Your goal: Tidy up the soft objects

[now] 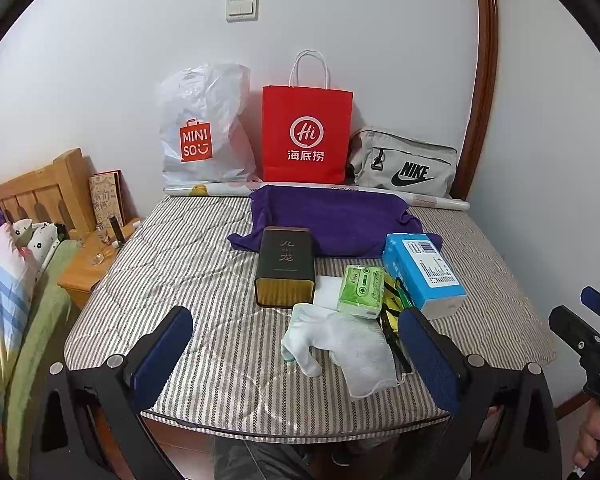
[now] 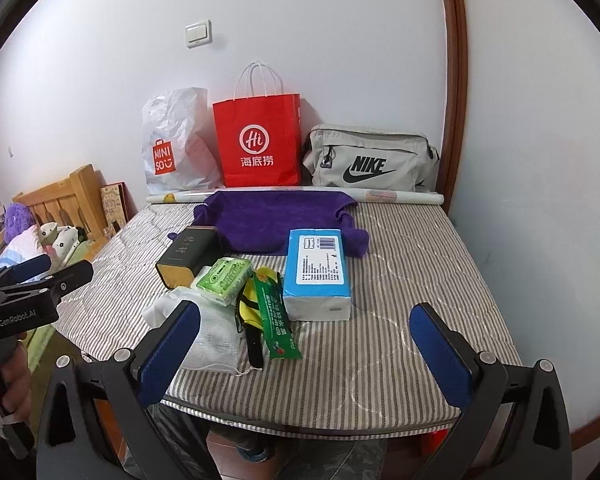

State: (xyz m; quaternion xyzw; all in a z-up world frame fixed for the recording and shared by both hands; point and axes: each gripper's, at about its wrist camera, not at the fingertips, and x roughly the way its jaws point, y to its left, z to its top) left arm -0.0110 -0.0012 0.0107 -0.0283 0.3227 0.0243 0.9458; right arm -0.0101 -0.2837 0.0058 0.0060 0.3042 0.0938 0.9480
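Lying at the near edge of the grey striped mattress [image 1: 204, 264], a white sock [image 1: 304, 336] and white gauze mask [image 1: 364, 352] sit before the purple towel [image 1: 332, 216]. My left gripper [image 1: 296, 352] and right gripper [image 2: 304, 356] hover spread wide, holding nothing.

We see a grey-and-white striped mattress [image 1: 204, 264], a purple towel [image 1: 332, 216], a red paper bag [image 1: 306, 136], a blue-and-white tissue pack [image 2: 318, 268], and a green-and-white tissue packet [image 1: 360, 290].
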